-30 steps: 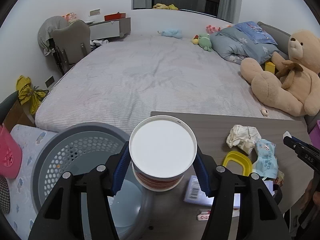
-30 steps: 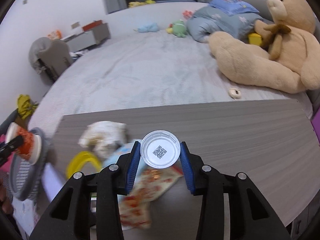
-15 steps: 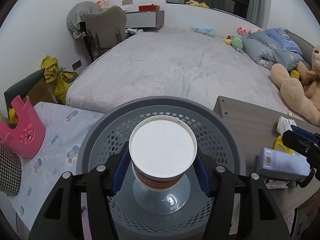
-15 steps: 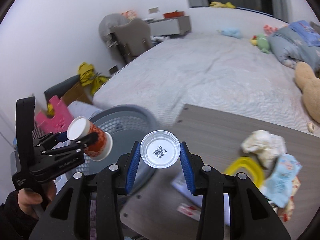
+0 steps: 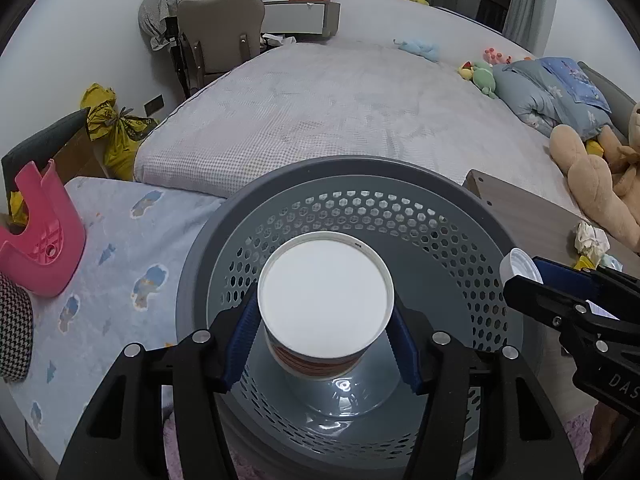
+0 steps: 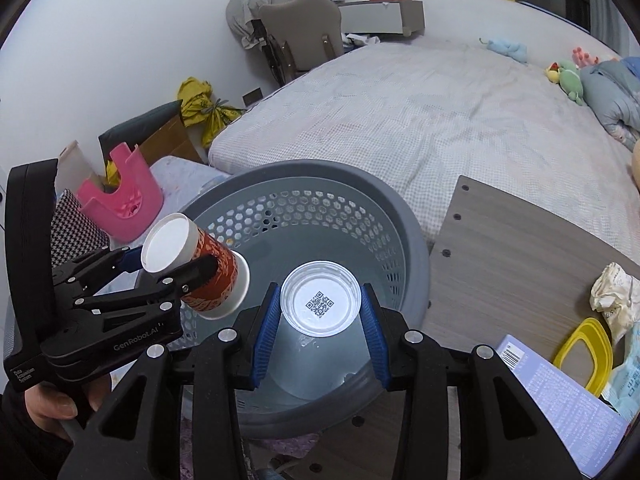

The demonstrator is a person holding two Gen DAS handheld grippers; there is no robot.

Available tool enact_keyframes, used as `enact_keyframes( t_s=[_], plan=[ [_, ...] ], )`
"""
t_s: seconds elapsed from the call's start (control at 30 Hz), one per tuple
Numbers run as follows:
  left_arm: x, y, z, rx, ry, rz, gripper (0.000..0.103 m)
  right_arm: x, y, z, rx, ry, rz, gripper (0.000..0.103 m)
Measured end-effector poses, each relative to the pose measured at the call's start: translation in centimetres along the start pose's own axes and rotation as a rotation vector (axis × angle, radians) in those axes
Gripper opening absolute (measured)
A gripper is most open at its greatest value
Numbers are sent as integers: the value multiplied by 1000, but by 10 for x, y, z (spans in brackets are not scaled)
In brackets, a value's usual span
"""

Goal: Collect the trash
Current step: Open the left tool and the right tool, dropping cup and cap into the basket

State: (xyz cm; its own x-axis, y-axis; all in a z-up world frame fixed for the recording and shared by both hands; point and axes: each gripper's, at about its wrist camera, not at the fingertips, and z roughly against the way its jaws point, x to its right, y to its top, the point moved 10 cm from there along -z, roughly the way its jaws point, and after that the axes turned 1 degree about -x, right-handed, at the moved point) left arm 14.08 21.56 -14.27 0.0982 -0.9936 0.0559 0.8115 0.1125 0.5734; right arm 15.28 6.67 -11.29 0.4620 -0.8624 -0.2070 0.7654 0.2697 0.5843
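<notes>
My left gripper point(image 5: 325, 334) is shut on a red-and-white paper cup point(image 5: 324, 304), held bottom toward the camera over the grey perforated trash basket point(image 5: 404, 208). My right gripper point(image 6: 320, 322) is shut on a clear plastic cup point(image 6: 319, 299) with a QR code on its base, also over the basket point(image 6: 320, 178). In the right wrist view the left gripper point(image 6: 172, 266) and its paper cup point(image 6: 196, 266) hang over the basket's left rim. The right gripper point(image 5: 528, 276) shows at the right edge of the left wrist view with the plastic cup point(image 5: 518, 266).
A wooden table point(image 6: 512, 256) to the right of the basket carries crumpled paper point(image 6: 612, 292), a yellow ring point(image 6: 584, 350), a lilac box point(image 6: 560, 404) and a blue wrapper. A bed point(image 5: 340, 108) lies behind. A pink stool point(image 5: 40, 240) sits on a blue mat at left.
Both grippers have swung left from the table to above the basket, carrying their cups. The basket now fills the centre of both views.
</notes>
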Motion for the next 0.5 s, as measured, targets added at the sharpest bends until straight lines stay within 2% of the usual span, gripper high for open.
enact_keyframes(
  t_s=[0.13, 0.27, 0.37, 0.5],
  plan=[
    [-2, -2, 0, 1, 1, 0, 58, 0, 0, -3, -1, -8, 6, 41],
    [-3, -2, 1, 5, 16, -1, 69, 1, 2, -2, 15, -7, 0, 61],
    [-5, 0, 3, 14, 25, 4, 74, 1, 4, 1, 26, -10, 4, 61],
    [-8, 1, 4, 17, 33, 9, 74, 1, 4, 1, 28, -8, 3, 61]
  ],
)
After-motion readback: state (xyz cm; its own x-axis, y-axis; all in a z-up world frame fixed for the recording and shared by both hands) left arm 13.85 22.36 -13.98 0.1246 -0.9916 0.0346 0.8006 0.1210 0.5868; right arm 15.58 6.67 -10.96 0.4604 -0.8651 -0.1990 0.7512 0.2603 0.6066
